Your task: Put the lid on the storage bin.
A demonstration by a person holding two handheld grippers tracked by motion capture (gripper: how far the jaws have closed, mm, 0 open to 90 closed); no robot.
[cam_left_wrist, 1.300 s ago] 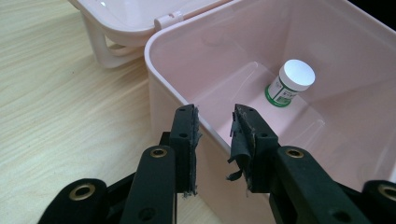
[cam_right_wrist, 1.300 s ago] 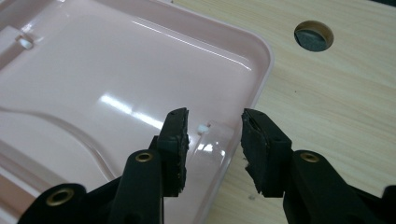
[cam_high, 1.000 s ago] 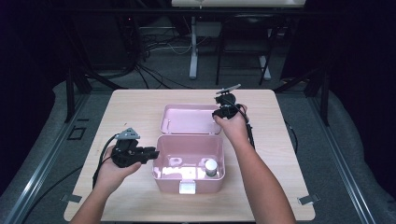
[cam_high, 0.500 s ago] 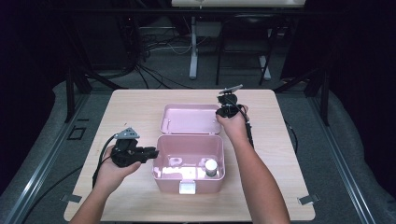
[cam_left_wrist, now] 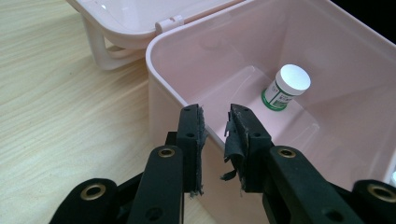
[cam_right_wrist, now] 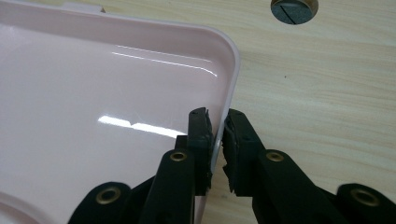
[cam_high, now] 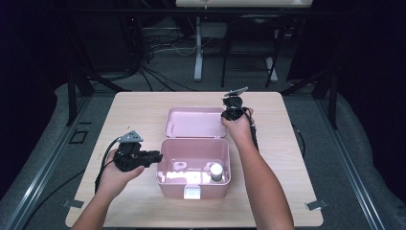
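A pink box [cam_high: 165,160] stands open on the table, its lid [cam_high: 191,122] lying back flat behind it. Inside at the right sits a small bottle [cam_high: 216,170] with a white cap and green label [cam_left_wrist: 285,86]. My left gripper [cam_high: 155,157] is at the box's left wall [cam_left_wrist: 163,88]. Its jaws have just been closing and straddle the rim with a gap showing, one outside and one inside [cam_left_wrist: 217,126]. My right gripper [cam_high: 233,114] is at the lid's right rim [cam_right_wrist: 231,70]. Its jaws have just been closing and pinch that rim [cam_right_wrist: 215,123].
A white latch [cam_high: 193,191] sits on the box's front. A round cable hole [cam_right_wrist: 294,5] is in the wooden tabletop [cam_high: 297,158] beyond the lid. Bare wood lies on both sides of the box. Stand legs and cables are on the floor behind the table.
The right gripper has edged slightly down onto the lid's right rim. The left hand and the box have stayed where they were.
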